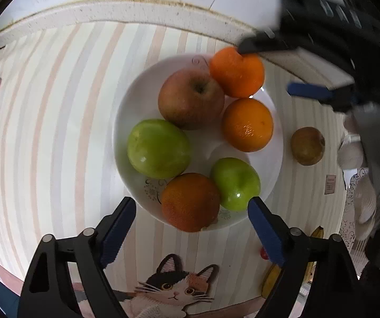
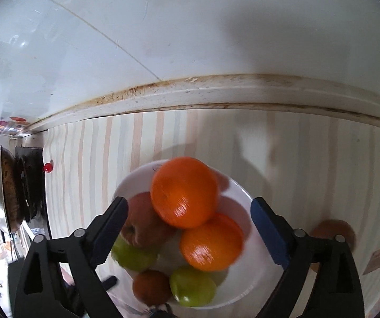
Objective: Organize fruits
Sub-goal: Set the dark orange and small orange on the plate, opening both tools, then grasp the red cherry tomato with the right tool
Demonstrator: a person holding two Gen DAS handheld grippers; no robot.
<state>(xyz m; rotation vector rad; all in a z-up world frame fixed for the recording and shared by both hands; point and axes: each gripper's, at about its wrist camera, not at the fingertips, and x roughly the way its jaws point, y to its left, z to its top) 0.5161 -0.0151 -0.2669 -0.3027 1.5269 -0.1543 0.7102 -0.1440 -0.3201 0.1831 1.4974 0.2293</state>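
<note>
My right fingers (image 2: 190, 228) and left fingers (image 1: 191, 228) hung released over the plate (image 1: 126, 122); the brown fruit (image 1: 307, 145) needed a gentle grasp.

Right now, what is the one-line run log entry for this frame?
left gripper: open, empty | right gripper: open, above top orange | plate: six fruits | brown fruit: on cloth beside plate

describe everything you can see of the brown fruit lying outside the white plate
The small, dull brown-green roundish fruit, kiwi-like with a matte, slightly mottled skin, lies whole on the striped tablecloth, just right of the white plate in the left wrist view. It sits apart from the rim and nothing touches it. In the right wrist view it is blurred and partly hidden behind the right gripper's finger.
</note>
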